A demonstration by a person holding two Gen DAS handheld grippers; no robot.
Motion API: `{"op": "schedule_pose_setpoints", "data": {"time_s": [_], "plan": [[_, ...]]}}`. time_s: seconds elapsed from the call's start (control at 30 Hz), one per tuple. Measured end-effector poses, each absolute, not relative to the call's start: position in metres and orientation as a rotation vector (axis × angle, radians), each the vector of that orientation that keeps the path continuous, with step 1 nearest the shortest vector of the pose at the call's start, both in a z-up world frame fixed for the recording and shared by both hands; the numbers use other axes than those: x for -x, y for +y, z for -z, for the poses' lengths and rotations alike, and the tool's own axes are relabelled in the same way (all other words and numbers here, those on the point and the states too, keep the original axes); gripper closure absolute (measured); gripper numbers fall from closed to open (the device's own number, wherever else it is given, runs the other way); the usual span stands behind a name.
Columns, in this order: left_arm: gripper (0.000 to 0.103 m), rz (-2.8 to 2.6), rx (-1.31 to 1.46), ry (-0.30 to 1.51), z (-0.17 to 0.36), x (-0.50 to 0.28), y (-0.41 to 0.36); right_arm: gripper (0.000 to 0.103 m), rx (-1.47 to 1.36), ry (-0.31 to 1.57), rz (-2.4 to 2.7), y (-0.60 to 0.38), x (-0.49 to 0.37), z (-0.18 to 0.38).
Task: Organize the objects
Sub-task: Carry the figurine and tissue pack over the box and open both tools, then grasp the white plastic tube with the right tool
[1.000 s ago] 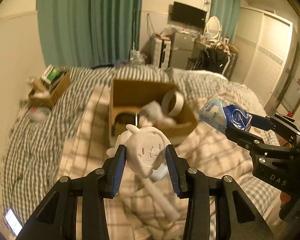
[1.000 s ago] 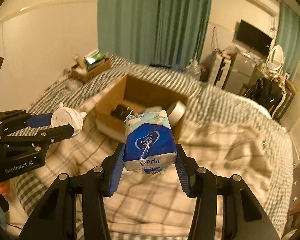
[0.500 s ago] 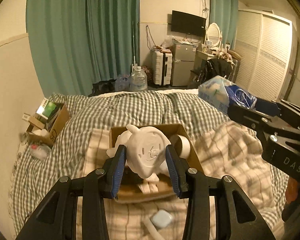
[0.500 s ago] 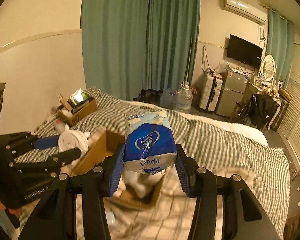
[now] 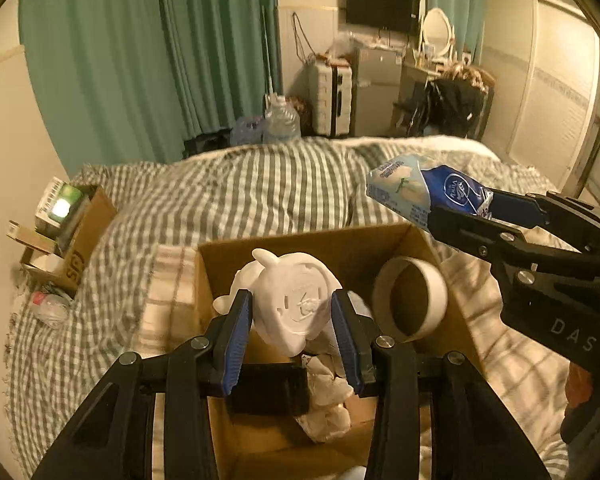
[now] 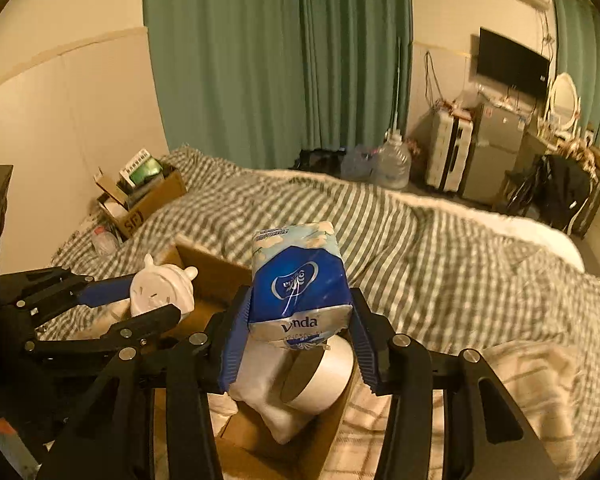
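- Bed (image 5: 260,196): covered by a checked quilt; it bears the open box and, well apart near the wall, a second box (image 6: 148,200) of oddments.
- Box (image 5: 300,244): open cardboard carton on the quilt, directly below both grippers. Inside lie a tape roll (image 5: 410,304), crumpled white packing (image 5: 326,408) and a dark item (image 5: 268,388) too shadowed to identify.
- Right gripper (image 6: 298,344): clenched on the tissue pack (image 6: 298,280), which is squeezed at its lower end between the blue pads and held above the tape roll at the box's right side.
- Left gripper (image 5: 292,332): clamped on the white toy (image 5: 292,300), a pale moulded figure with small ears, held over the left half of the box and apparently clear of the contents.
- Step in hand (judged): both items are carried and poised over the box; the placing stage of the organizing task is not yet done.
- Next move (judged): each gripper should be lowered into the box before its fingers part. The toy calls for the free floor near the left wall. The pack calls for a spot beside, not on, the roll, which could let it slide.
- Caution (judged): the grippers sit near one another, so lowering them one at a time would avoid a clash.
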State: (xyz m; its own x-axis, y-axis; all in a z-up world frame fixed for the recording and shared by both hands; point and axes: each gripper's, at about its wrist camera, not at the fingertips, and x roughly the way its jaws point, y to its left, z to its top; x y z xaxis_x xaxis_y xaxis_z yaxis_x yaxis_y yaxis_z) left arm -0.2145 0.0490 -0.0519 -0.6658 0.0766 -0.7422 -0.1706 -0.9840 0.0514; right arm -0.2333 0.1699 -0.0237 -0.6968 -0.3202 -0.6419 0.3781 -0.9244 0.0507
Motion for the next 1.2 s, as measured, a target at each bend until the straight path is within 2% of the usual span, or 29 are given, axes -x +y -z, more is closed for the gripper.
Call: {"op": "schedule_pose_setpoints", "data": {"time_s": [0.27, 0.43, 0.47, 0.53, 0.6, 0.73, 0.8, 0.9, 1.2], "plan": [[0.062, -2.717, 1.252, 0.212, 0.082, 0.229, 0.058, 0.058, -0.993, 0.051, 2.547, 0.177, 0.254, 0.059], [0.060, -2.702, 1.261, 0.202, 0.085, 0.227, 0.060, 0.052, -0.968, 0.001, 2.542, 0.180, 0.252, 0.057], [0.058, -2.697, 1.259, 0.195, 0.084, 0.225, 0.060, 0.051, -0.954, -0.001, 2.550, 0.181, 0.249, 0.054], [0.046, -2.688, 1.261, 0.195, 0.081, 0.221, 0.060, 0.047, -0.929, -0.014, 2.570, 0.183, 0.244, 0.047], [0.029, -2.708, 1.238, 0.204, 0.072, 0.213, 0.059, 0.035, -0.911, -0.034, 2.586, 0.186, 0.238, 0.038], [0.017, -2.751, 1.193, 0.196, 0.049, 0.195, 0.053, 0.034, -0.878, -0.038, 2.632, 0.194, 0.218, 0.014], [0.006, -2.780, 1.165, 0.187, 0.033, 0.182, 0.047, 0.034, -0.866, -0.013, 2.657, 0.196, 0.206, 0.000], [0.001, -2.832, 1.101, 0.185, 0.009, 0.158, 0.038, 0.033, -0.833, 0.034, 2.689, 0.196, 0.180, -0.025], [0.000, -2.871, 0.993, 0.139, -0.027, 0.083, 0.007, 0.033, -0.752, 0.099, 2.747, 0.190, 0.096, -0.077]]}}
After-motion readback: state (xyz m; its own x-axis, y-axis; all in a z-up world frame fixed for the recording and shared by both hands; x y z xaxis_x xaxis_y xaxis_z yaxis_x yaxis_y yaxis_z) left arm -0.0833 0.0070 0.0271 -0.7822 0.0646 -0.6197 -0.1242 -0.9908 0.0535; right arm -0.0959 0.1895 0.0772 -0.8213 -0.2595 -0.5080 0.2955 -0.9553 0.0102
